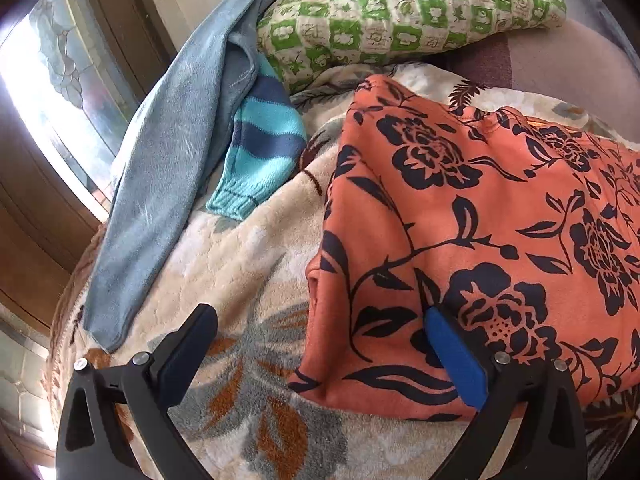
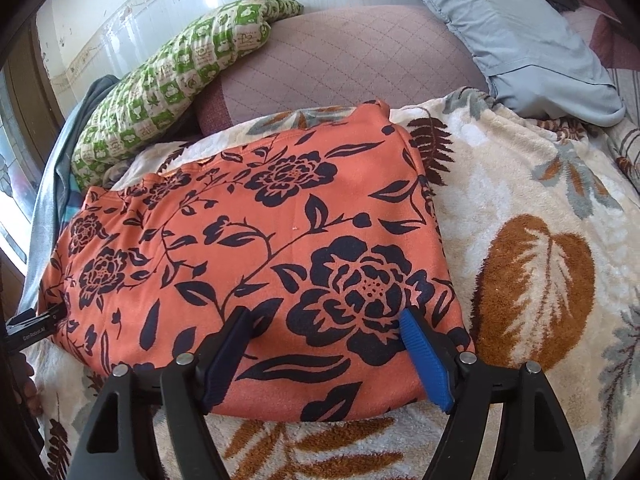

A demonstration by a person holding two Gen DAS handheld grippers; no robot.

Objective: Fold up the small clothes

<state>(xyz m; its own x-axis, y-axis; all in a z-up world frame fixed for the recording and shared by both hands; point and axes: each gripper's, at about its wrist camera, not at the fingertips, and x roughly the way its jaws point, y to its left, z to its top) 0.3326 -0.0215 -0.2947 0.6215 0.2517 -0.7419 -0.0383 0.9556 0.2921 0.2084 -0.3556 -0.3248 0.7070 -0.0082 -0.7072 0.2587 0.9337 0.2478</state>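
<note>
Both grippers (image 1: 320, 340) (image 2: 326, 336) wide over crosswise-lying orange garment (image 2: 248, 232)

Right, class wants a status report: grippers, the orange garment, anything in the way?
Left gripper open, right gripper open, nothing held. Orange floral garment folded flat on blanket. Nothing obstructing; blue clothes lie aside.

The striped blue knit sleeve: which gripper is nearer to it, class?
Left. The left gripper straddles the orange garment's edge on the striped sleeve's side; the right gripper sits over its opposite end.
</note>
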